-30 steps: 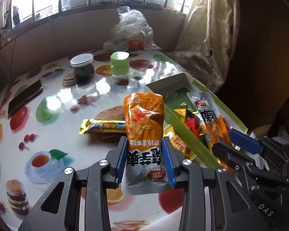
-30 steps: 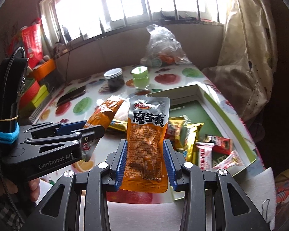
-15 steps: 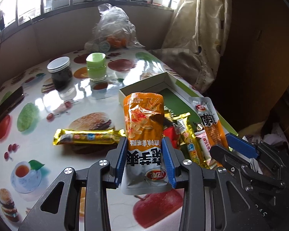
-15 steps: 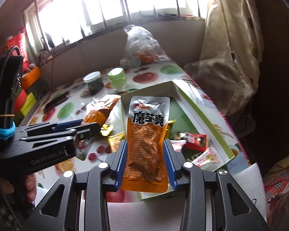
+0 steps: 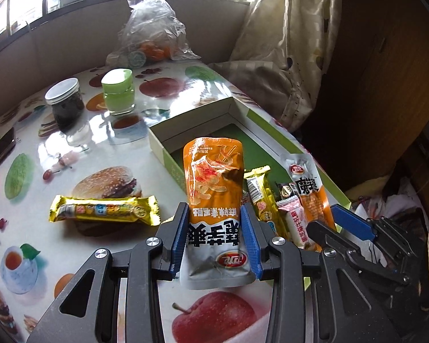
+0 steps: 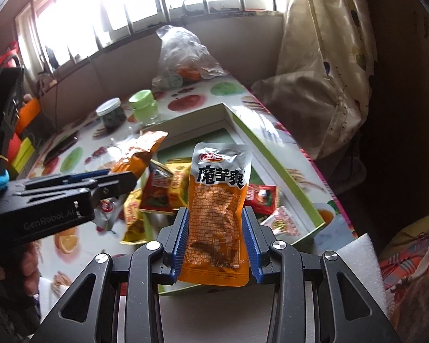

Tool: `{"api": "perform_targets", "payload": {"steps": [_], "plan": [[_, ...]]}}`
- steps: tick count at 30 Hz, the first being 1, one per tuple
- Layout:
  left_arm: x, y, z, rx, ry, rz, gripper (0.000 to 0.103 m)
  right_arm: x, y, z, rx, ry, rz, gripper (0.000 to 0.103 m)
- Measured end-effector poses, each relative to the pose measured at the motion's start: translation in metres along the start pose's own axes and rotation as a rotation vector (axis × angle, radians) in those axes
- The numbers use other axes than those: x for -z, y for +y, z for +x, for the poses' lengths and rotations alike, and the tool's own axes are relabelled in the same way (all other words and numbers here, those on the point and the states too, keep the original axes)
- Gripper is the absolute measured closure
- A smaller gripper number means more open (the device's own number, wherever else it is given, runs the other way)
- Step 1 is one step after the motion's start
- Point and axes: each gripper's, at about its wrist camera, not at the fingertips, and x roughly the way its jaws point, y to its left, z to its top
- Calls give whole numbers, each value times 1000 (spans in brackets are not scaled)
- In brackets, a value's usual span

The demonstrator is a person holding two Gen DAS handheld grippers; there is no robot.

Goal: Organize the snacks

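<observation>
An orange pouch (image 5: 213, 197) is clamped in the left gripper (image 5: 214, 240) above the box's (image 5: 191, 123) near-left edge. A second pouch (image 6: 218, 208) is clamped in the right gripper (image 6: 218, 243) — the box's far corner is left bare.

Sunlight is catching the black, angular plastic left gripper (image 5: 214, 243), its ribbed blue pads (image 5: 178, 237) and its round silver screws. The matching black right gripper (image 6: 216, 238) is showing the same blue pads. White "GenRobot.AI" lettering is running along the left gripper's side.
</observation>
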Motion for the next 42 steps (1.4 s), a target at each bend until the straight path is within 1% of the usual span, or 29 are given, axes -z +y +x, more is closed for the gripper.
{"api": "perform_targets", "payload": {"steps": [3,8,18,26,32,38,42], "plan": [[-2,-4,7,-1,13,3,65,1,-4,4,-3,15,1,67],[-6,-12,16,4,28,11,64,1,-7,7,12,13,-7,67],[-13,-17,26,-1,31,17,64,-2,-10,15,26,14,-18,67],[-22,-20,34,-15,33,12,63,-3,-10,20,43,8,-28,65],[-29,-19,41,-13,36,1,63,-5,-12,23,42,3,-17,62],[-34,-17,45,-28,35,-14,60,-6,-12,26,46,1,-13,61],[-37,-14,48,-23,37,-25,59,-6,-12,28,46,5,-10,60]]}}
